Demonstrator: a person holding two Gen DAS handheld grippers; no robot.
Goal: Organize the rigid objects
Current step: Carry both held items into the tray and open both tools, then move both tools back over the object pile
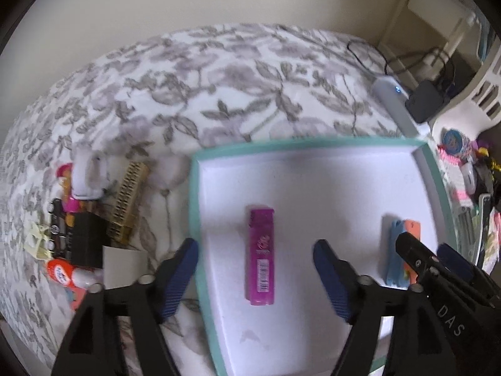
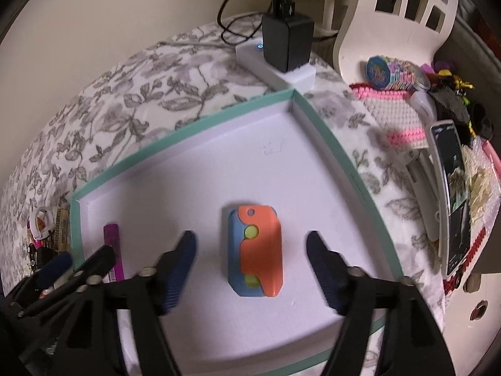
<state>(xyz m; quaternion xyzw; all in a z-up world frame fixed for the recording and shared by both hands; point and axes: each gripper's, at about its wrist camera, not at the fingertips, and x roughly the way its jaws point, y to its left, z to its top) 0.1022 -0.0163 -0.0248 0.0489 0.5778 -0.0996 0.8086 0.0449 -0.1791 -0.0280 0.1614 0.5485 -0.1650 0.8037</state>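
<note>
A shallow tray (image 2: 328, 144) with a white floor and mint-green rim sits on a bed covered in a white spread (image 1: 219, 87) printed with grey leaves and flowers. Two things lie inside it, well apart.

Toward the tray's left side is a slim purple lighter (image 1: 261, 255), translucent and rectangular, with a small white label near its lower end. It lies flat, lengthwise. The left gripper (image 1: 255, 277) hangs over it with its blue-padded fingers (image 1: 180, 277) spread wide, one on each side of the lighter and touching nothing; the left one sits above the tray's left rim.

Toward the right is a chunky toy (image 2: 255, 252), a rounded rectangle with a wavy orange face over a light blue body, two yellow-green round buttons and a small hole near its top. It also lies flat. The right gripper (image 2: 250, 269) hovers over it, fingers (image 2: 324, 271) wide apart with the toy between them, not in contact.

Left of the tray, on the spread, is a jumble of small things (image 1: 84, 216): a tan comb-like piece, a black block, a white clip, and an orange-and-white tube.

Behind the tray's far right corner stands a white power strip (image 2: 275, 69) with a black charger (image 2: 286, 42) plugged in and black cables trailing. To the right are a white basket (image 2: 394, 22), a pink and white knitted piece (image 2: 397, 112), and a phone (image 2: 452, 194).
</note>
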